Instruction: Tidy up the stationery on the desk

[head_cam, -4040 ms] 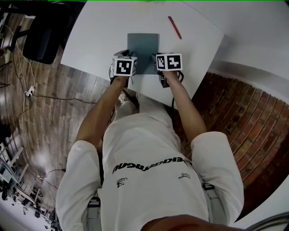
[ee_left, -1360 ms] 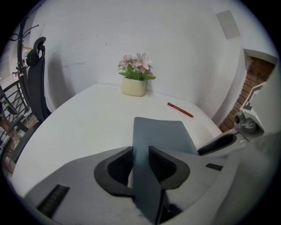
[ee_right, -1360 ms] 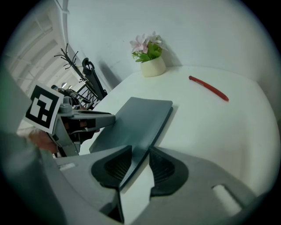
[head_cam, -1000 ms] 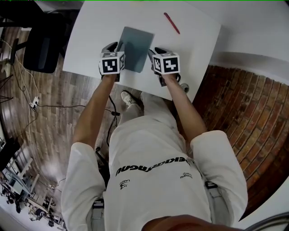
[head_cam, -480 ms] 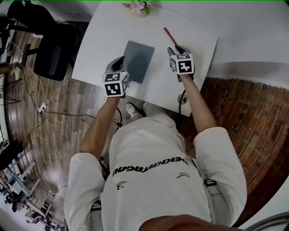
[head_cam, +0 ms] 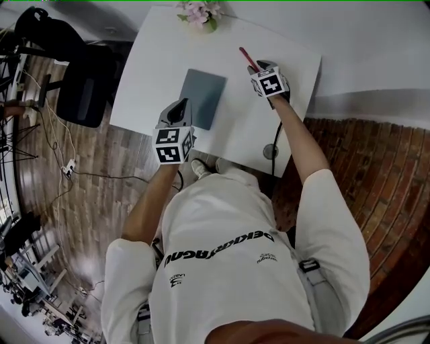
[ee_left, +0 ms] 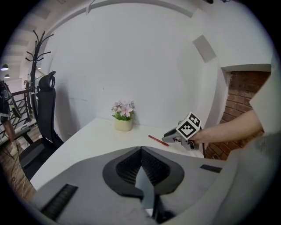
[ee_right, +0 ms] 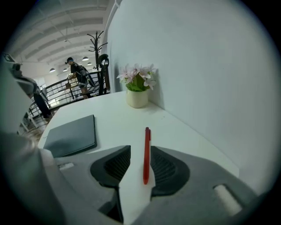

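Observation:
A red pen (head_cam: 246,58) lies on the white desk (head_cam: 154,60) near the back right. My right gripper (head_cam: 259,69) stands open at its near end. In the right gripper view the pen (ee_right: 146,154) lies on the desk between the two jaws, closer to the right one. A grey notebook (head_cam: 203,98) lies flat mid-desk. My left gripper (head_cam: 179,109) is at the notebook's near left edge, shut at the tips (ee_left: 141,149). A grey-blue sliver shows in the gap behind them.
A pot of pink flowers (head_cam: 199,13) stands at the desk's back edge against the white wall. A black office chair (head_cam: 77,80) is left of the desk on the wooden floor. Brick floor lies to the right. People stand far off by a railing (ee_right: 79,74).
My right gripper has moved forward until the pen's near end lies between its jaws. My left gripper has drawn back a little toward the desk's front edge. The notebook stays flat.

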Demonstrator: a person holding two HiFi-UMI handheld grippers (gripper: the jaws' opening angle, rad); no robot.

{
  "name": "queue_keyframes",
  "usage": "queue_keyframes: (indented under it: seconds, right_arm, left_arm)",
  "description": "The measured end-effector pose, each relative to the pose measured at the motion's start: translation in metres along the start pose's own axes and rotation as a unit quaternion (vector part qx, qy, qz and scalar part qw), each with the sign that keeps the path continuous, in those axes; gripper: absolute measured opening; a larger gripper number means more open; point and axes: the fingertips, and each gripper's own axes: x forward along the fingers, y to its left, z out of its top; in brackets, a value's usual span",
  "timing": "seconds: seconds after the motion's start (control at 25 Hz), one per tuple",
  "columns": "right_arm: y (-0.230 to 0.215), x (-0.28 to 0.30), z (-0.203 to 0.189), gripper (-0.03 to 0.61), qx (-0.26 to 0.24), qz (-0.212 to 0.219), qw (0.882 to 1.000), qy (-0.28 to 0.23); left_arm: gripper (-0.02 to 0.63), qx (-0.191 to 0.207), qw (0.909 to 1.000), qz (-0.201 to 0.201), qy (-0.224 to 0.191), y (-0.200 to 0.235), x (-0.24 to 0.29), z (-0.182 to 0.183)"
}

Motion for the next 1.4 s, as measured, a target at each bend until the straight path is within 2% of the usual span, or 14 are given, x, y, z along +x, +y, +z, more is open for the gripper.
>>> queue_keyframes:
  seconds: [0.28,0.52,0.72,0.88,0.96,1.08,1.24,1.32,1.4]
  right_arm:
    - [0.002,0.026,0.009,0.133,-0.065,0.030,0.997,0.035]
    - [-0.011,0.041,0.005,0.121,-0.056,0.027,0.996,0.066]
    - [-0.012,0.050,-0.008,0.113,-0.016,0.049,0.992,0.113]
    - [-0.017,0.055,-0.012,0.051,-0.003,0.052,0.990,0.131]
    - [-0.018,0.056,-0.012,0.051,0.005,0.057,0.988,0.141]
    - [-0.015,0.050,-0.010,0.049,0.037,0.065,0.986,0.147]
    - [-0.009,0.035,-0.001,0.049,0.115,0.079,0.982,0.128]
    - [-0.006,0.024,0.004,0.049,0.162,0.084,0.976,0.115]
    - [0.000,0.011,0.008,0.050,0.222,0.093,0.966,0.097]
  left_arm:
    - [-0.002,0.002,0.9999,-0.002,0.011,-0.003,-0.006,-0.013]
    - [-0.002,-0.003,0.9999,0.004,0.015,0.000,-0.012,-0.022]
    - [-0.002,-0.008,0.9998,0.007,0.019,0.006,-0.011,-0.030]
    - [-0.002,-0.022,0.9994,0.013,0.024,0.009,-0.011,-0.040]
    - [-0.002,-0.019,0.9994,0.018,0.022,0.011,-0.013,-0.043]
    - [-0.002,-0.015,0.9995,0.021,0.019,0.010,-0.018,-0.044]
    - [-0.002,-0.015,0.9996,0.017,0.015,0.007,-0.023,-0.040]
    - [-0.002,-0.015,0.9998,0.014,0.008,0.004,-0.026,-0.037]
    - [-0.002,-0.015,0.9998,0.011,0.003,0.002,-0.031,-0.034]
